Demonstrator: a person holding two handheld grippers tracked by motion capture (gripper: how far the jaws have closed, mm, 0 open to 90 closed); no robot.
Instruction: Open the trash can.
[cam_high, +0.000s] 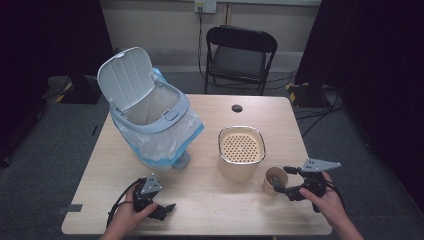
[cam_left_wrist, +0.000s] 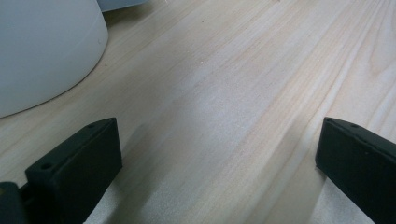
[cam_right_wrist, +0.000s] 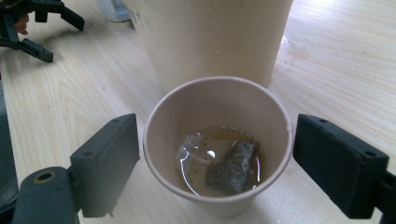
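Note:
A brown paper cup (cam_high: 274, 180) stands near the table's right front, just right of a beige canister (cam_high: 241, 154) with a perforated strainer top. In the right gripper view the cup (cam_right_wrist: 215, 100) holds a little brown liquid and a wet tea bag (cam_right_wrist: 233, 168). My right gripper (cam_right_wrist: 217, 140) is open, one jaw on each side of the cup, neither touching it. From above, the right gripper (cam_high: 281, 180) reaches in from the right. My left gripper (cam_high: 169, 211) rests open near the front left edge, and its own view shows bare wood between the jaws of the left gripper (cam_left_wrist: 217, 140).
A white bin (cam_high: 150, 117) with its lid raised and a blue-white bag liner stands at the table's back left. A pale rounded wall (cam_left_wrist: 42, 51) sits beyond the left jaw. A black folding chair (cam_high: 240, 55) stands behind the table (cam_high: 210, 200).

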